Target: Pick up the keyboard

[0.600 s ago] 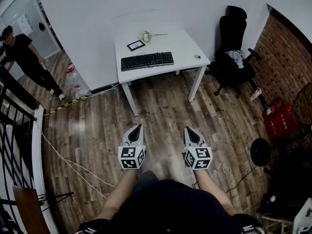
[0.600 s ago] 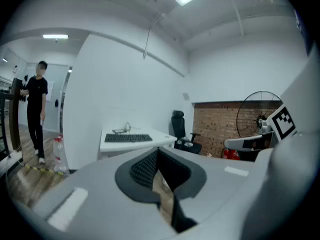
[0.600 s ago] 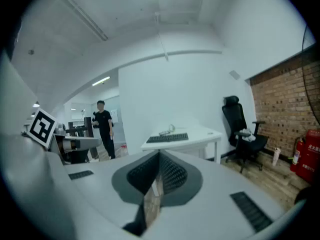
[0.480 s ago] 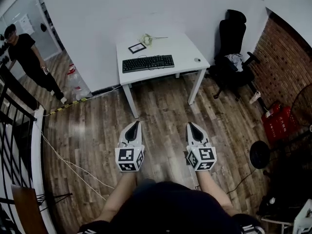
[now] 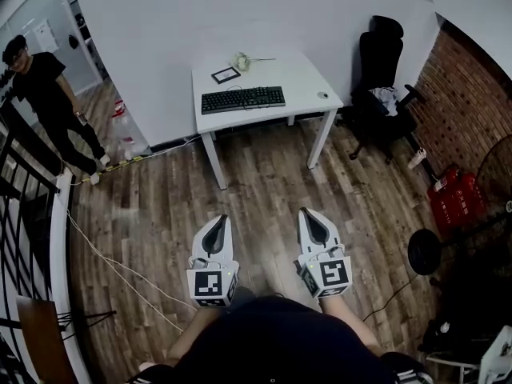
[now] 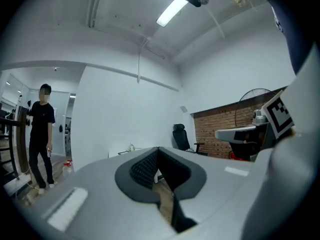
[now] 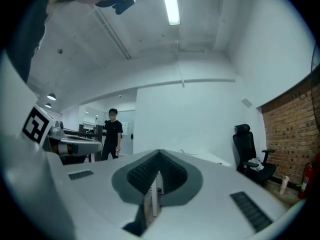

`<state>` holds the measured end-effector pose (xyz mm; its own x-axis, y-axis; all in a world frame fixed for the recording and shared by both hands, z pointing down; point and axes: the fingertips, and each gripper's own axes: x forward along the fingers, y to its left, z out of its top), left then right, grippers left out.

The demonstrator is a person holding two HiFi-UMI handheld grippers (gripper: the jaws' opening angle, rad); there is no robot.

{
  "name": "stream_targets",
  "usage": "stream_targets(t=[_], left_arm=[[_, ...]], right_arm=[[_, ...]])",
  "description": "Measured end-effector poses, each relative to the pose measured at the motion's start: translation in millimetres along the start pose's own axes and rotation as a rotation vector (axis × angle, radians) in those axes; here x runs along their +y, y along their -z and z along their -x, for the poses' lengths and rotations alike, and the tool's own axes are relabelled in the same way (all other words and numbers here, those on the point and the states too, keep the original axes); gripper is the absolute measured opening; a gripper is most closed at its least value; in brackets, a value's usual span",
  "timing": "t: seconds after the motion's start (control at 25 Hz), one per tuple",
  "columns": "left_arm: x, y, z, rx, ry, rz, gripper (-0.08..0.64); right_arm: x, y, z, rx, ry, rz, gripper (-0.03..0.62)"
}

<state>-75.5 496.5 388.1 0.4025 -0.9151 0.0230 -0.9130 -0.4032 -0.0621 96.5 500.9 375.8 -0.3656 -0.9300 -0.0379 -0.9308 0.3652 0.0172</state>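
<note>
"Well, where was the black rectangular keyboard (image 5: 243,99) at that point?"

"It lay flat on the white four-legged surface (image 5: 308,72) against the wall, near the front edge. A stretch of wooden plank floor (image 5: 264,174) kept it well apart from both grippers."

"And the grippers?"

"The left gripper (image 5: 221,219) and the right gripper (image 5: 306,214) were side by side close to the person's body, pointing level. Each had its jaws pressed together with nothing between the pads."

"So what could have gone wrong from there?"

"Mostly the approach, as far as one could judge. Jaws that arrived closed would only have nudged the keyboard along the surface. That could have sent it into the small dark picture frame (image 5: 225,74) beyond it, or off an edge. They needed to spread first."

"Anything else?"

"A long, flat keyboard pinched at one end would likely have sagged or twisted loose, so a grip at both ends looked safer. Whether it had a cord could not be made out, and a tethered one might have snagged. The pale cable (image 5: 120,272) trailing over the floor at the left was a trip risk. A person in black (image 5: 48,94) stood at the far left, well clear."
</note>
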Motion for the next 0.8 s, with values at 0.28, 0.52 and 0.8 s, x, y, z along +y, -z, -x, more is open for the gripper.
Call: stream_targets(t=[0.28,0.52,0.8], left_arm=[[-1.1,-6.0,-2.8,-0.012,-0.026,0.004,0.012],[10.3,-3.3,-33.0,0.012,-0.025,0.021,0.023],[55.6,5.8,-97.1,0.011,-0.022,0.052,0.105]], right_arm=[[-11.5,-3.9,5.1,-0.024,-0.001,-0.017,0.012],[-20.2,-7.4,-19.4,-0.032,-0.013,0.015,0.012],[-35.8,2.6,-88.2,-0.031,-0.017,0.027,0.012]])
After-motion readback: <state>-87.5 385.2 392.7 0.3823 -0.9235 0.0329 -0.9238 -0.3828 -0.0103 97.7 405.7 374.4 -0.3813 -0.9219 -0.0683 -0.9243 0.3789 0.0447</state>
